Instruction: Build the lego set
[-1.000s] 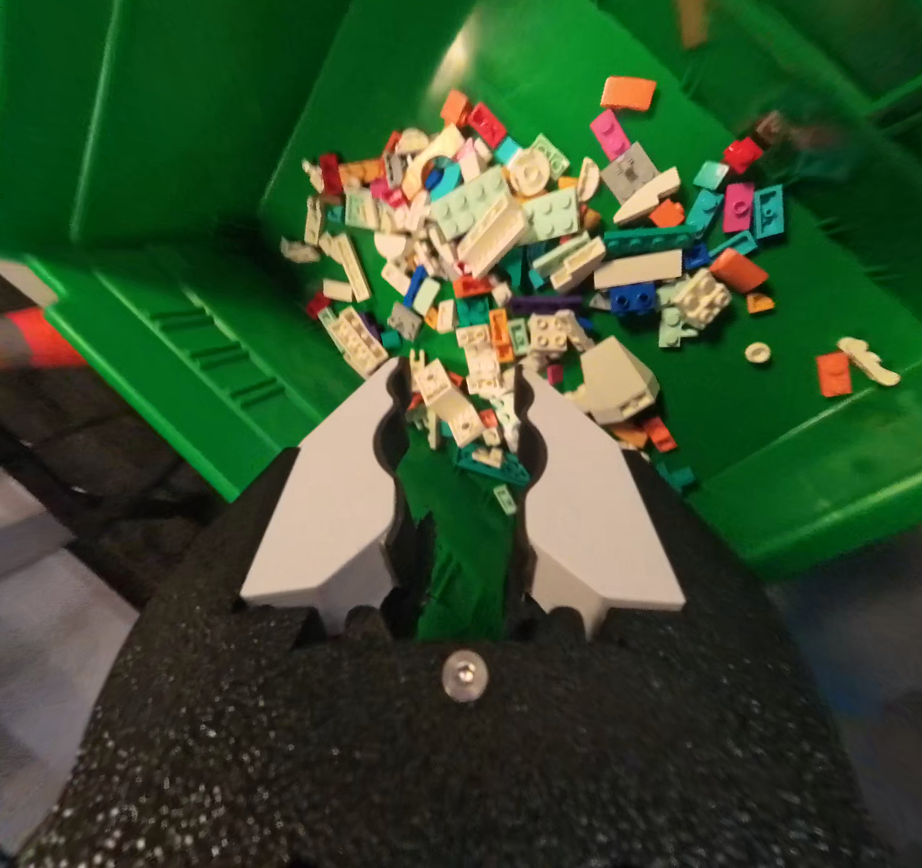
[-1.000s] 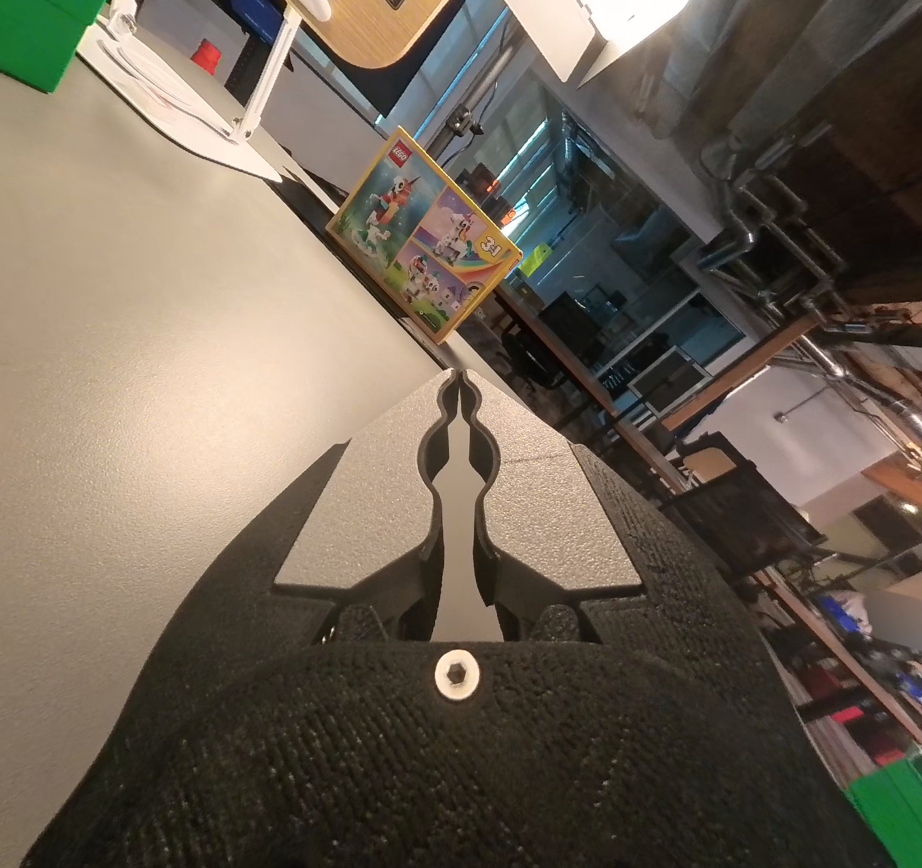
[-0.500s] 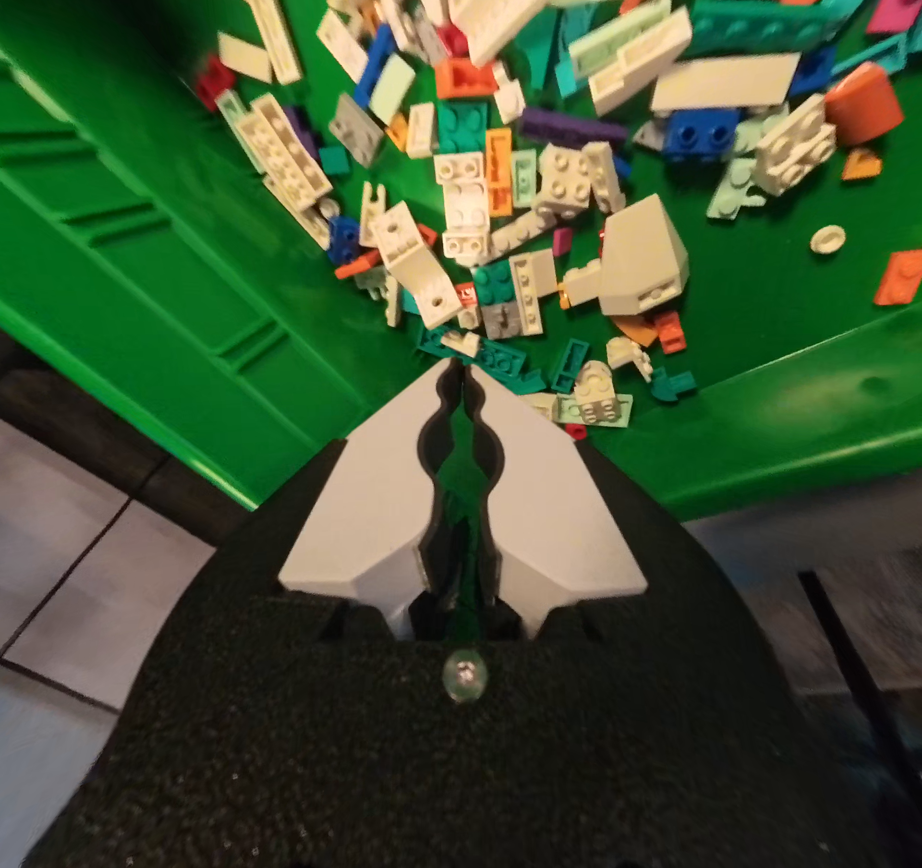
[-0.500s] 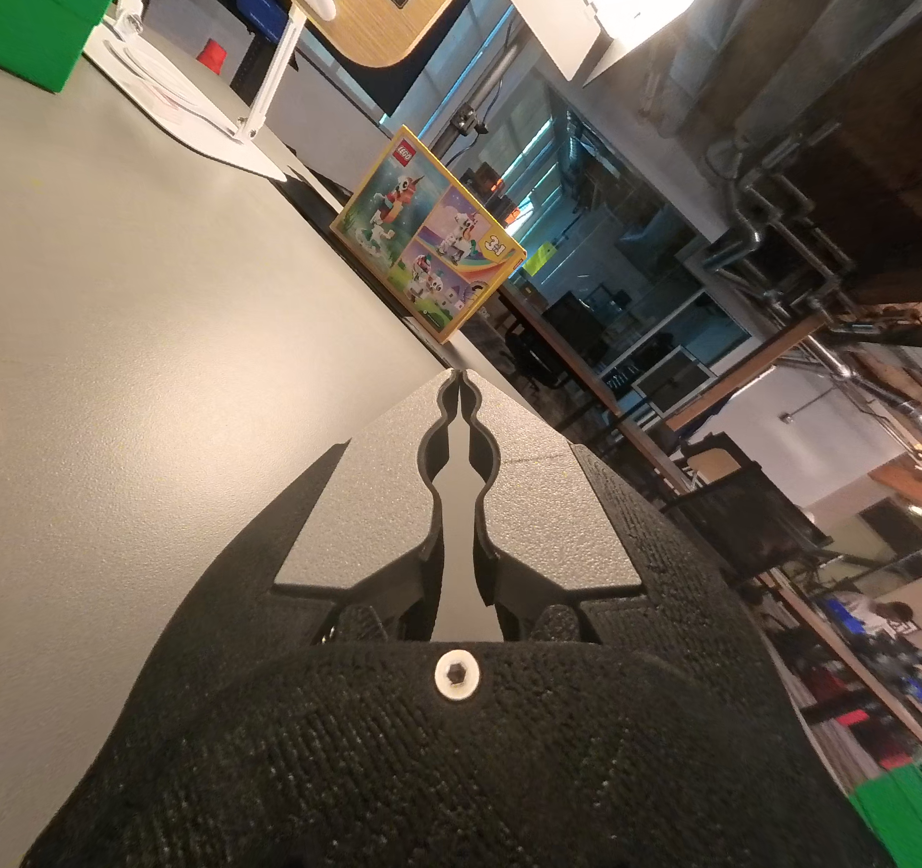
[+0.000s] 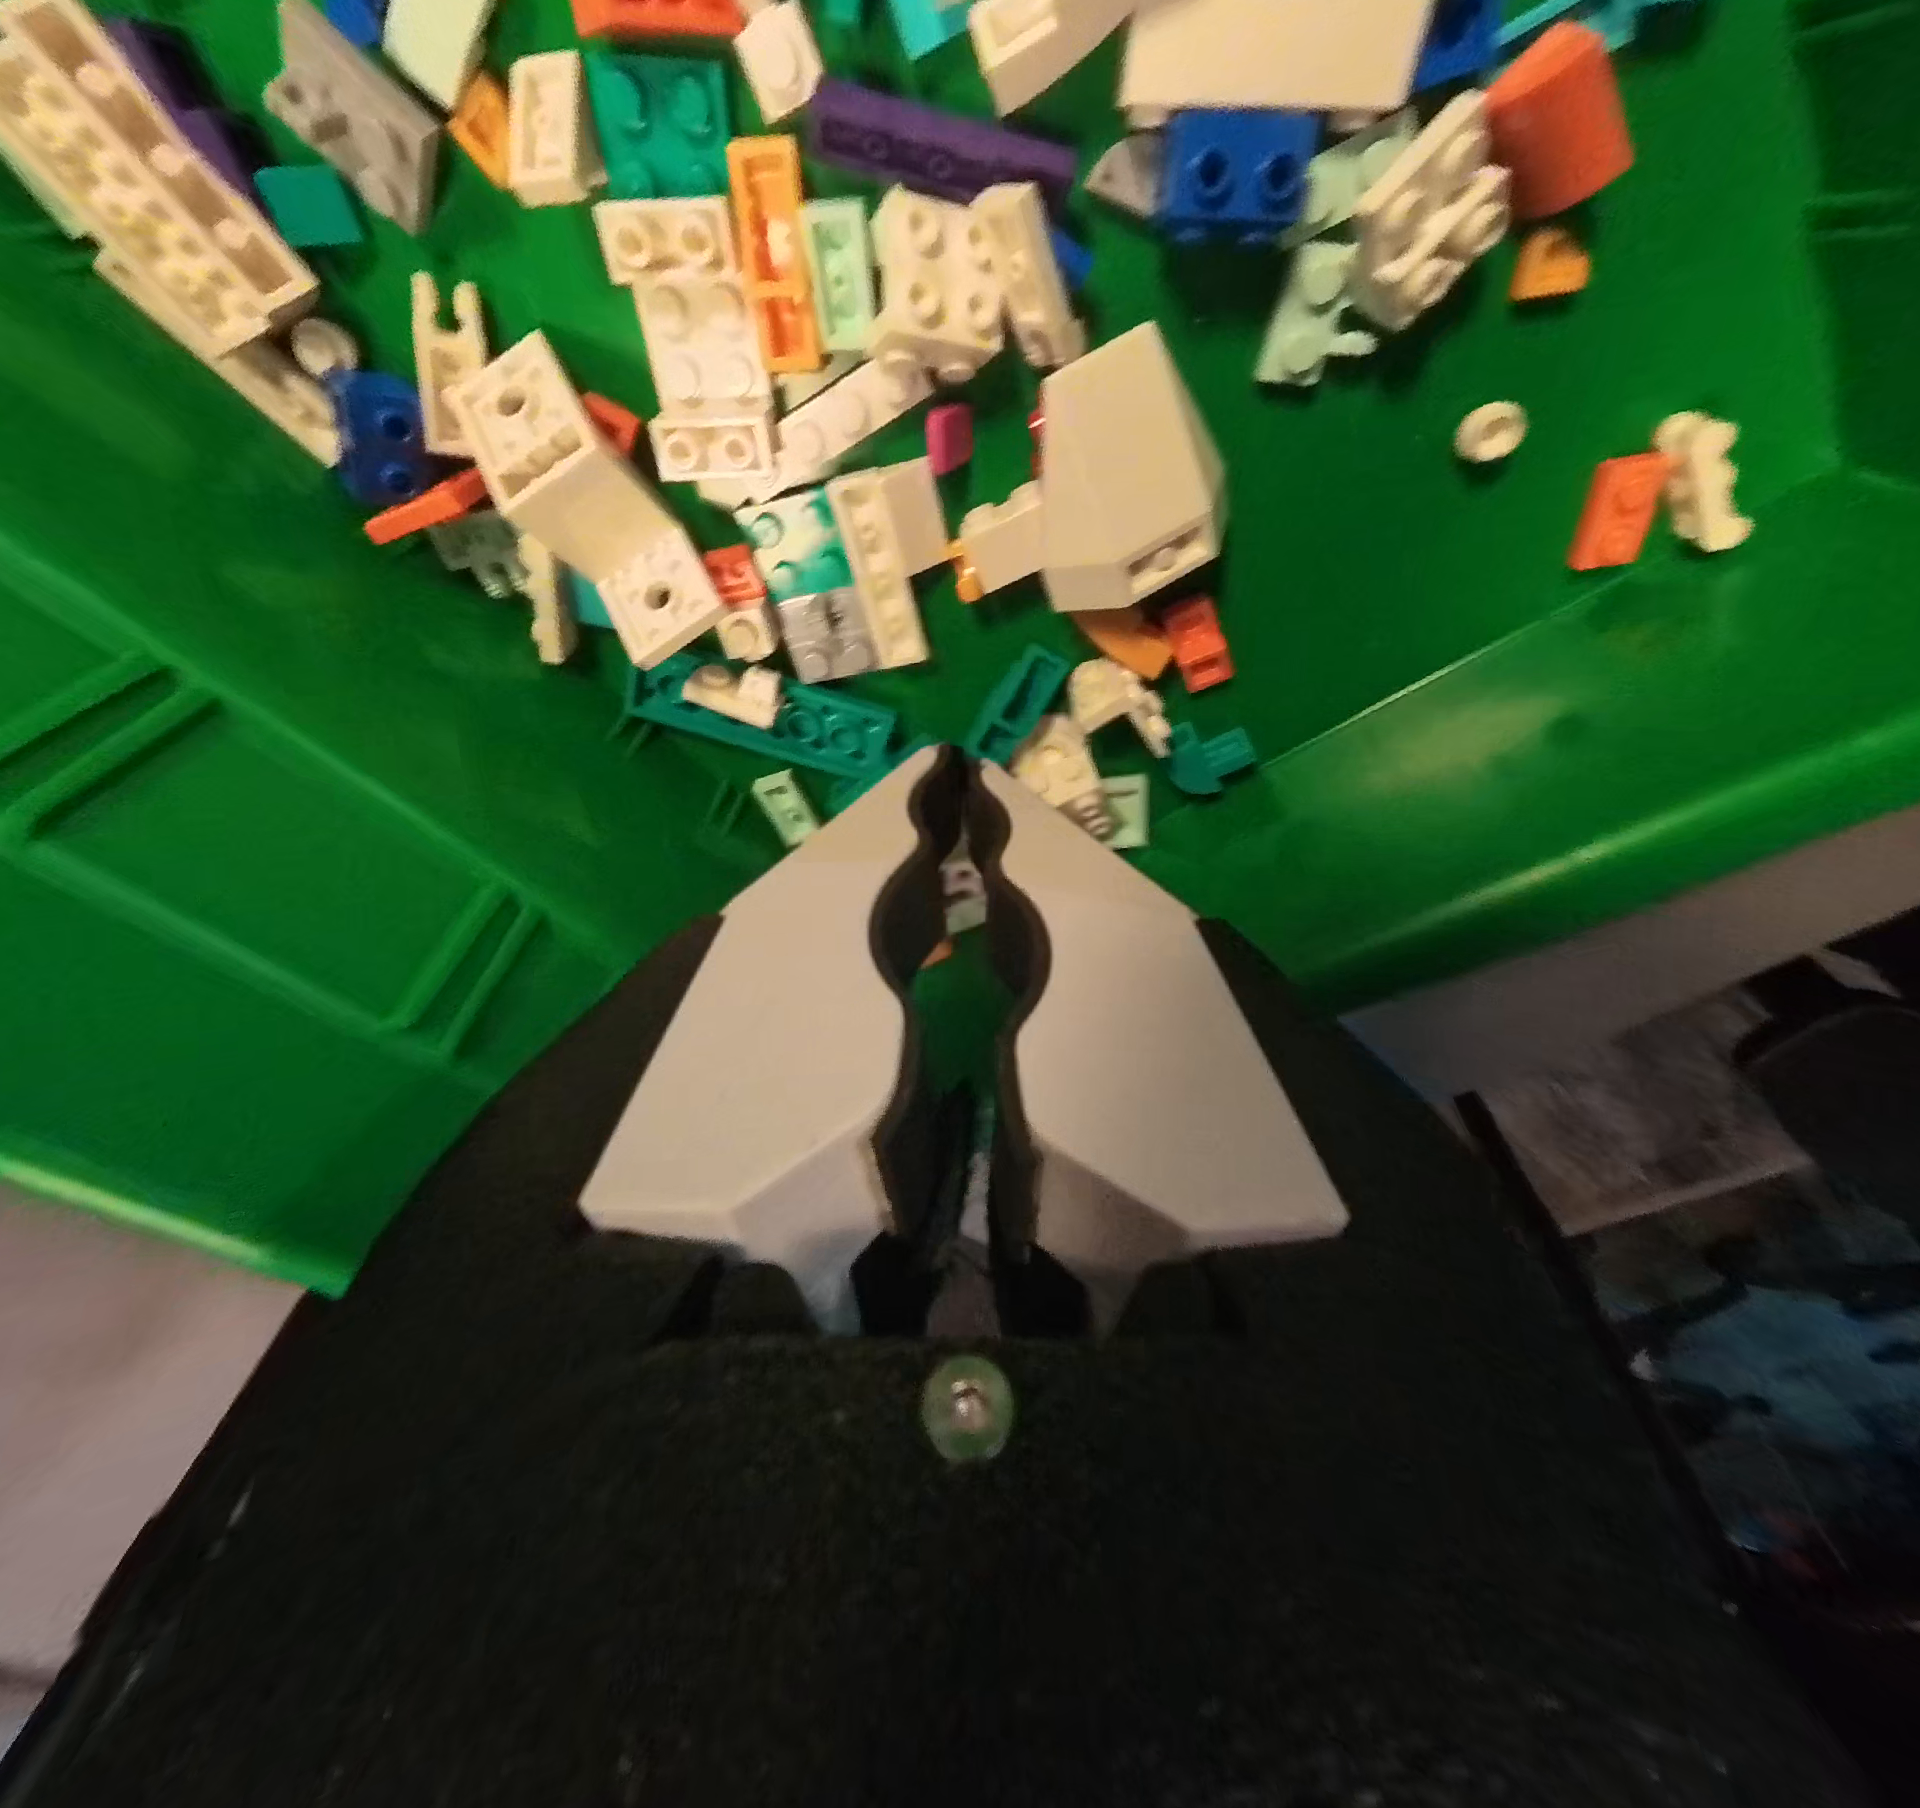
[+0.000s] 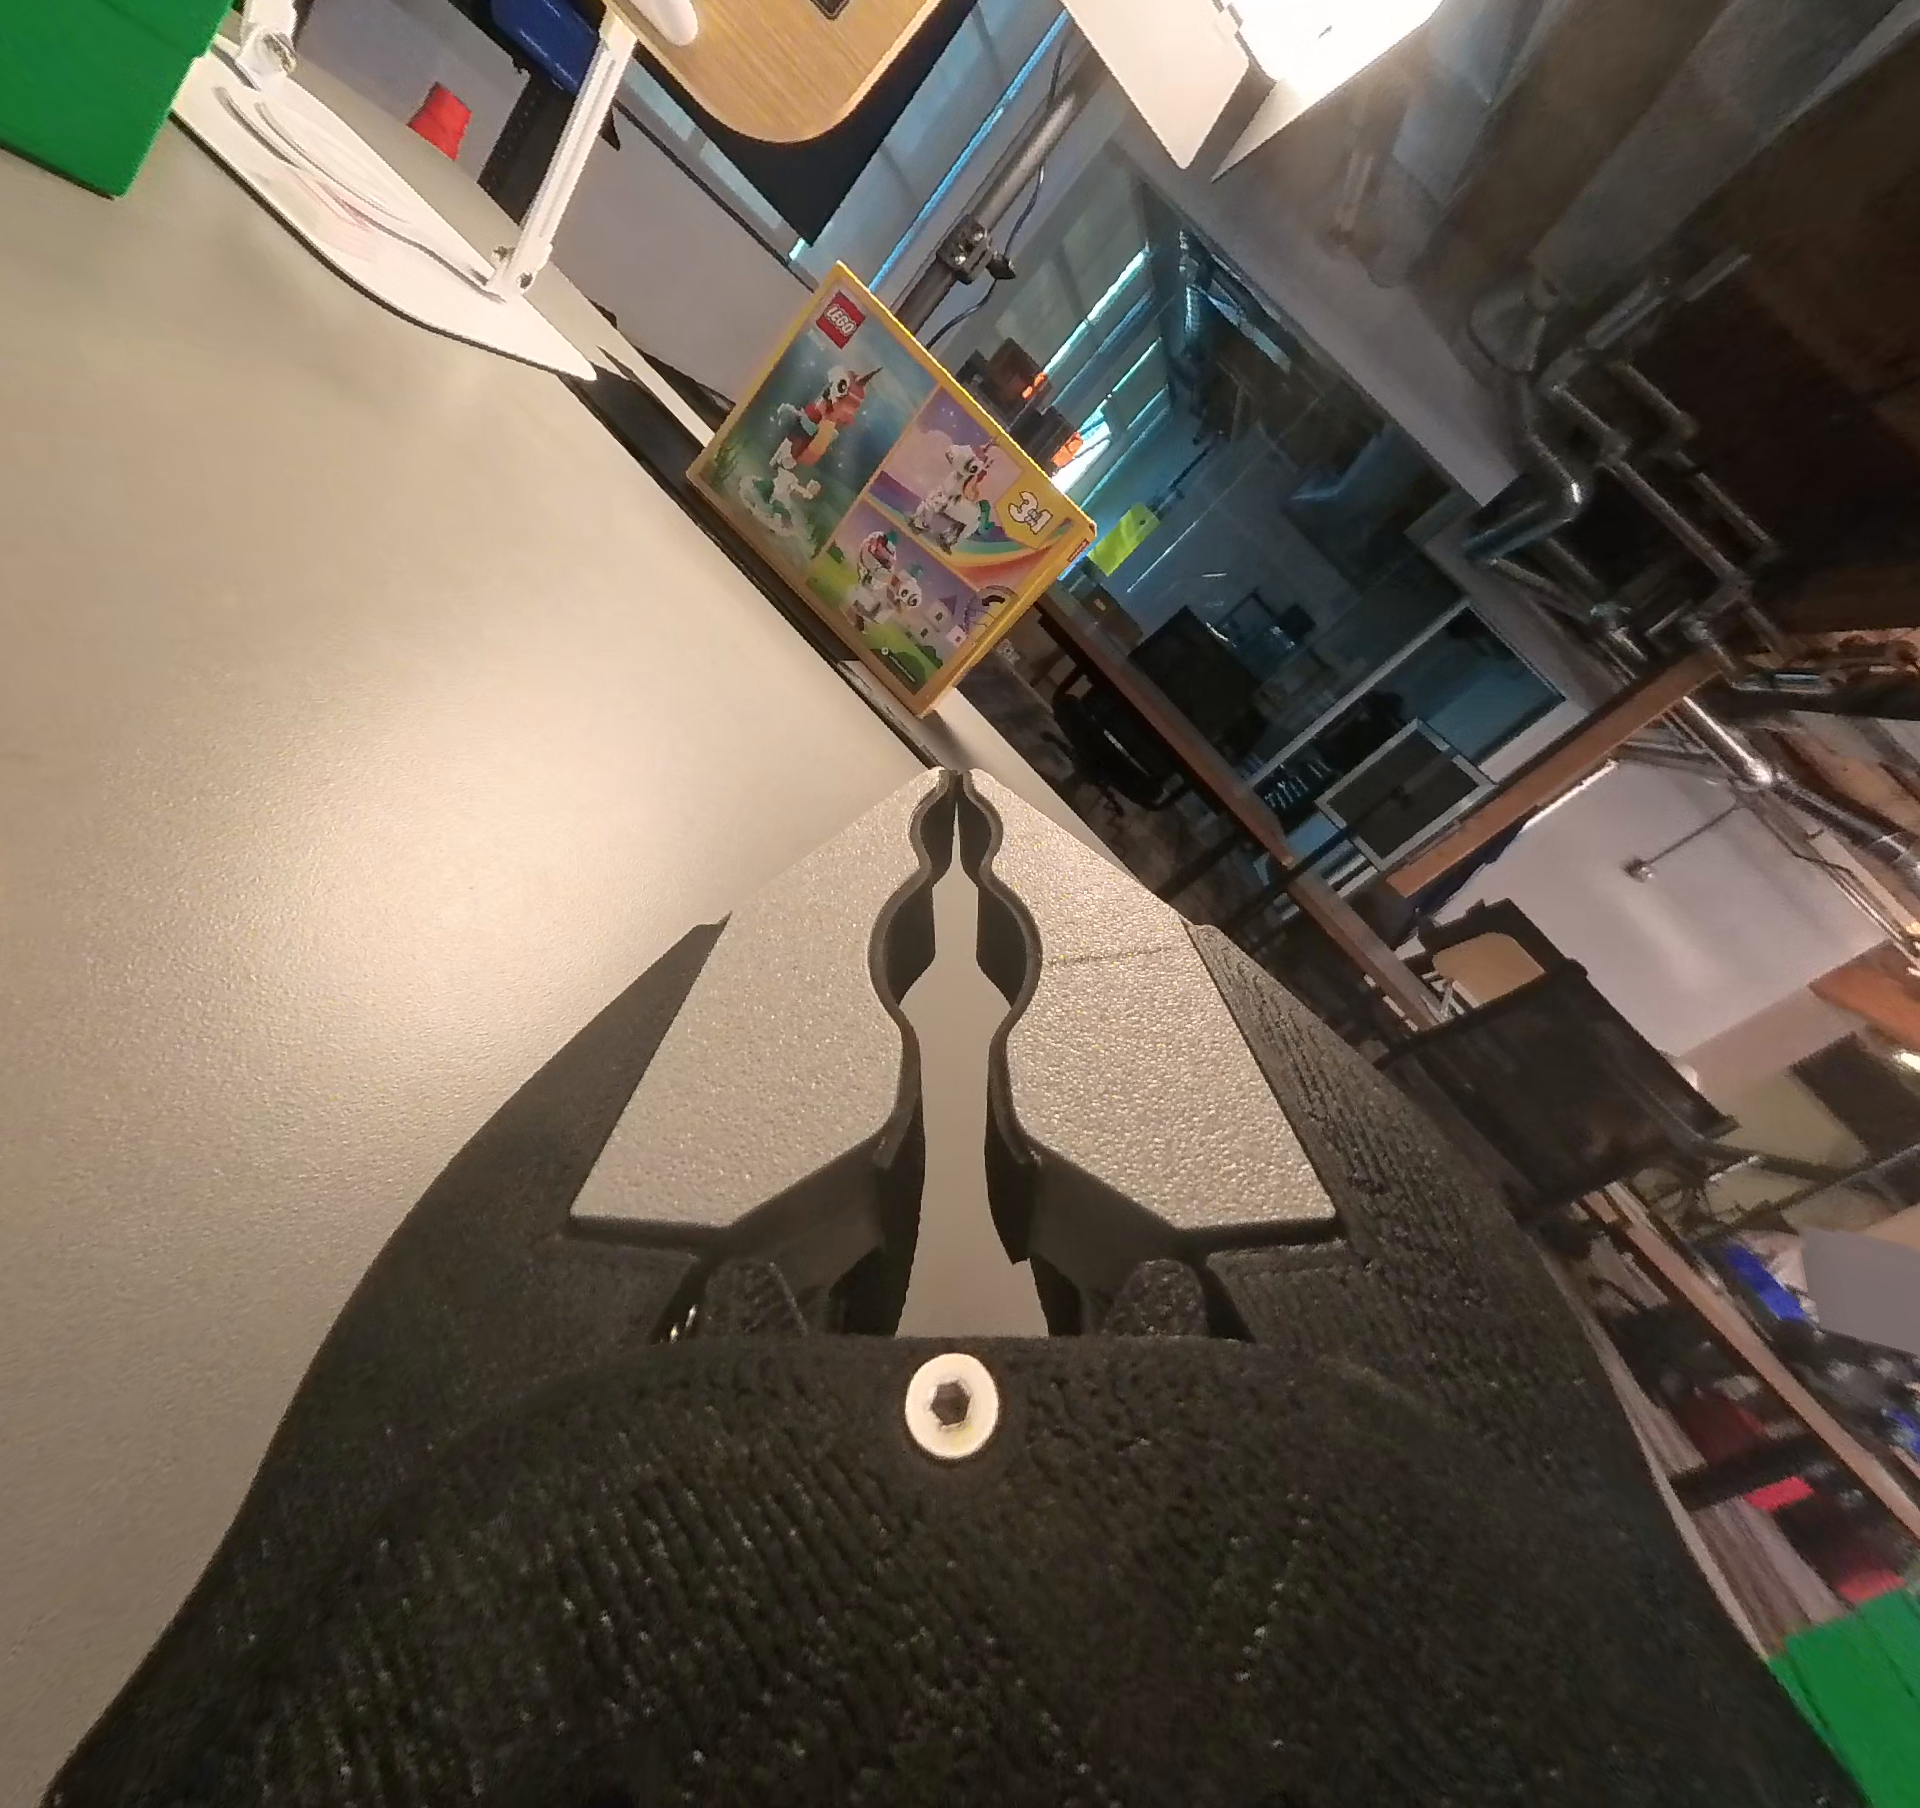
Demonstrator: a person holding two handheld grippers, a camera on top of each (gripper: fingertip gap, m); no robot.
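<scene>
In the left wrist view we see our left claw (image 5: 958, 771) with its tips pinched together, and a small pale piece (image 5: 962, 888) sits in the gap just behind them; whether it is clamped or merely seen through the gap we cannot tell, as the frame is blurred. The tips sit over the near edge of a heap of lego pieces (image 5: 790, 324) lying in a green bin (image 5: 260, 875). Just above the tips lie a teal plate (image 5: 764, 714) to the left and a narrow teal piece (image 5: 1013, 714) to the right. Higher, right of centre, stands a large pale sloped brick (image 5: 1127, 470), and to its left a white angled block (image 5: 582, 501). Toward the upper right we find a blue brick (image 5: 1242, 163) and an orange curved piece (image 5: 1553, 132); a small white ring (image 5: 1491, 430) and an orange tile (image 5: 1619, 509) lie apart at the right, on bare green floor.

In the right wrist view our right claw (image 6: 956, 779) is closed with nothing between its tips, lying low over a pale grey surface (image 6: 312, 667). Beyond the tips, above centre, the lego box (image 6: 894, 501) stands upright at the far edge of the surface. In the upper left of the frame sit a green bin (image 6: 94, 33) and a white stand (image 6: 312, 137).
</scene>
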